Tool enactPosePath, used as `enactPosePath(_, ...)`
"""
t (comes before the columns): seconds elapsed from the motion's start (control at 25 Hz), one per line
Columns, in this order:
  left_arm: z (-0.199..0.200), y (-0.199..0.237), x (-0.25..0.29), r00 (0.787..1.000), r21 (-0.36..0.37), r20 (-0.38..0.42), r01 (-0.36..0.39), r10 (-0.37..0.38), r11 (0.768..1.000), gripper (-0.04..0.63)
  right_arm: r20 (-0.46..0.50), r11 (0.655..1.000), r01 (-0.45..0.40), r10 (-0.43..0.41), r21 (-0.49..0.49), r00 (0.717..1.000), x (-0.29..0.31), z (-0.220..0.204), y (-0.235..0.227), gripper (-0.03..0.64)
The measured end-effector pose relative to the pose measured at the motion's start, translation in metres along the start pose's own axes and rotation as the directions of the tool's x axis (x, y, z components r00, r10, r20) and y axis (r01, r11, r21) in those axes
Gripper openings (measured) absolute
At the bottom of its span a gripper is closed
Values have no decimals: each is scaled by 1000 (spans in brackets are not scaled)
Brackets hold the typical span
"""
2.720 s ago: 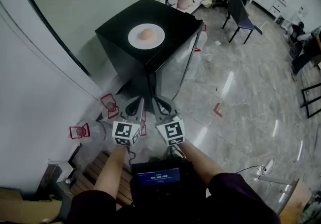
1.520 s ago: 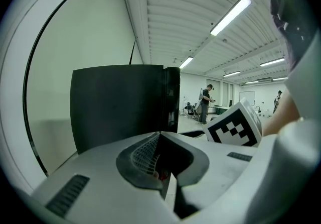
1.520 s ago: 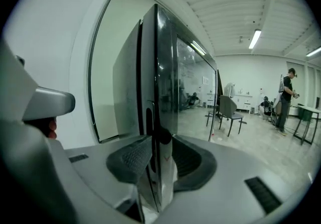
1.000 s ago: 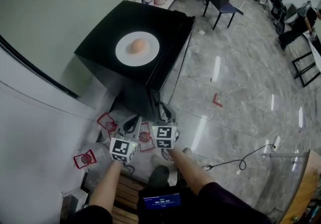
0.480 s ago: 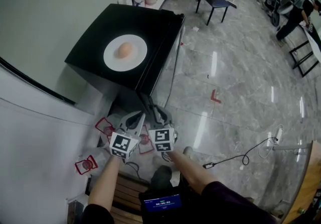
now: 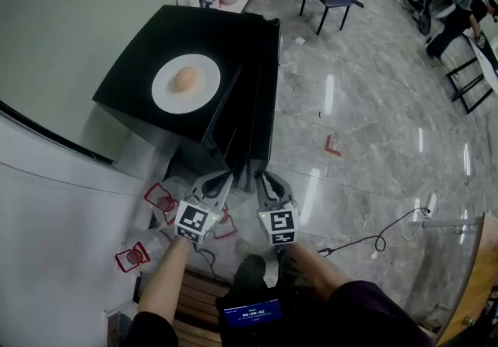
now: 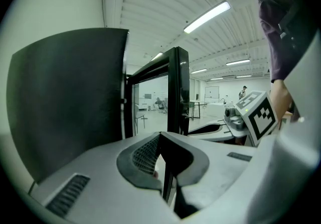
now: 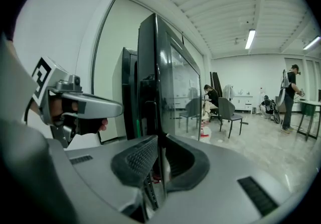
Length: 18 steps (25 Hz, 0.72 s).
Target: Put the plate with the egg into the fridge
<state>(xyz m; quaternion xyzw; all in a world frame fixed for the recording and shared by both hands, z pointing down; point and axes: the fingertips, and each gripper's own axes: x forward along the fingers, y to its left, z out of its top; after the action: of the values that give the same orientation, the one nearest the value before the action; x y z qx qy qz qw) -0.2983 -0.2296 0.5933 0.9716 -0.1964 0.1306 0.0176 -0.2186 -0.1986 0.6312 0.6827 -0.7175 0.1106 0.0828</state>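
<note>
polished grey marble-look floor (image 6: pixel 373 120), open workroom. low black box-shaped fridge (image 6: pixel 140 50) at eleven o'clock in the head view. the round white plate (image 6: pixel 165 95) with a brown egg (image 6: pixel 184 79) sits on its top, not inside. the fridge's glass-fronted door (image 6: pixel 264 96) stands ajar. right gripper (image 6: pixel 264 180), six o'clock: jaws just been closing, clamped on the door's edge. left gripper (image 6: pixel 220 180) beside it at seven o'clock, jaws together, empty.

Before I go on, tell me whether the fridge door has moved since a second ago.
Yes. The fridge door has swung outward from the fridge top, whose front edge it earlier lay flush against.
</note>
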Motion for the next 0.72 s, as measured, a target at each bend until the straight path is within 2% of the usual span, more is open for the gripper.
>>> enactPosePath(0.2, 14, -58, 58, 989, 61, -2, 149, -149, 987, 9, 6, 997, -70, 70, -25, 998, -27, -7, -58, 51)
enactPosePath(0.36, 26, -101, 110, 975, 85, -2, 220, -220, 972, 9, -16, 997, -67, 66, -46, 998, -40, -12, -108, 48)
enactPosePath(0.6, 34, -151, 168, 968, 79, 5, 251, -252, 965, 11, 20, 995, 34, -32, -94, 999, -96, -21, -179, 49)
enactPosePath(0.72, 40, -168, 196, 967, 82, 2, 255, -256, 963, 11, 10, 988, 47, -46, -144, 999, -125, -28, -204, 48)
